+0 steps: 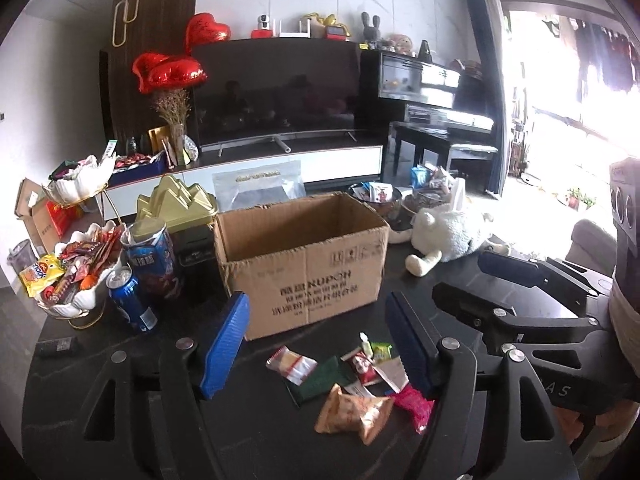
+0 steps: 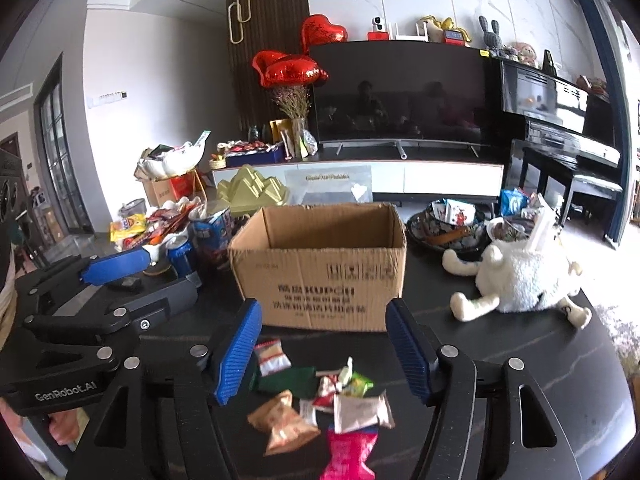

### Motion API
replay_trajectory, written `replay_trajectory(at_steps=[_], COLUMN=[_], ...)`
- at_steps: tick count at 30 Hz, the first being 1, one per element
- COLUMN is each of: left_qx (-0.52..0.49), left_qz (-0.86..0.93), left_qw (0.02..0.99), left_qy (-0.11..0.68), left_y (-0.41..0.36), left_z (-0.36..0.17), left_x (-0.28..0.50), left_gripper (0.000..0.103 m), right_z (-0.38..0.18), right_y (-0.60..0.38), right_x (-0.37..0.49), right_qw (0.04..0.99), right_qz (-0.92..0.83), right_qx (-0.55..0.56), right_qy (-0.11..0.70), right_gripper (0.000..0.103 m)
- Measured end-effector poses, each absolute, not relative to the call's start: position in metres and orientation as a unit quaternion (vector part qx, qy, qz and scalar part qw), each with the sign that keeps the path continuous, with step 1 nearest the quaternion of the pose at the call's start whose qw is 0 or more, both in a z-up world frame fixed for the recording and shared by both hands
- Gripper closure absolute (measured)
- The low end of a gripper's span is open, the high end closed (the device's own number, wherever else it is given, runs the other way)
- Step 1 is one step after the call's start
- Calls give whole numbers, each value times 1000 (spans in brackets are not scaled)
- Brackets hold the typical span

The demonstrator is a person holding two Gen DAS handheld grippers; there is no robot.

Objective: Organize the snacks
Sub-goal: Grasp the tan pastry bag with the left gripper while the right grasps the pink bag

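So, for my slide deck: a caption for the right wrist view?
Open right gripper over loose snack packets before an open cardboard box on a dark table.

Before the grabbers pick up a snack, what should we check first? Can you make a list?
1. Box open on top: ok.
2. Room inside box: cannot tell, its floor is hidden.
3. Snacks loose on the table before the box: ok.
4. Left gripper open, nothing held: ok.
5. Right gripper open, nothing held: ok.
6. Plush toy lies beside the box, not blocking it: ok.
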State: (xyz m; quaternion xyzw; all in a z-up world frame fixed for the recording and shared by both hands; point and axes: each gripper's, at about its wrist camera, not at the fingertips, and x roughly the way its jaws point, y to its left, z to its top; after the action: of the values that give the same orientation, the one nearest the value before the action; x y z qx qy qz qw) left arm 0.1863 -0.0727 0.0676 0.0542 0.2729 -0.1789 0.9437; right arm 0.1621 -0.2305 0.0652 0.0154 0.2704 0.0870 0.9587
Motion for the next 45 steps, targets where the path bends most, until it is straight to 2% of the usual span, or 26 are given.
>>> replay_trajectory(at_steps=[18,34,45], left_qx=[77,91,57], left_qz=[-204,-235,-263], left_qw=[920,888,861], left_qy=[324,384,432], left_y=[-85,-92,-93], left_z=[-2,-72,-102], left_x=[167,185,206], left_gripper=[32,32,32], right_z=[1,-70,-100], right_y=[-243,-246,-247], right_x=[139,153,165], right_qw=[939,905,885], right_qz=[62,64,56], right_qx=[19,41,44], right_qy=[338,419,460], right_gripper=[38,38,38])
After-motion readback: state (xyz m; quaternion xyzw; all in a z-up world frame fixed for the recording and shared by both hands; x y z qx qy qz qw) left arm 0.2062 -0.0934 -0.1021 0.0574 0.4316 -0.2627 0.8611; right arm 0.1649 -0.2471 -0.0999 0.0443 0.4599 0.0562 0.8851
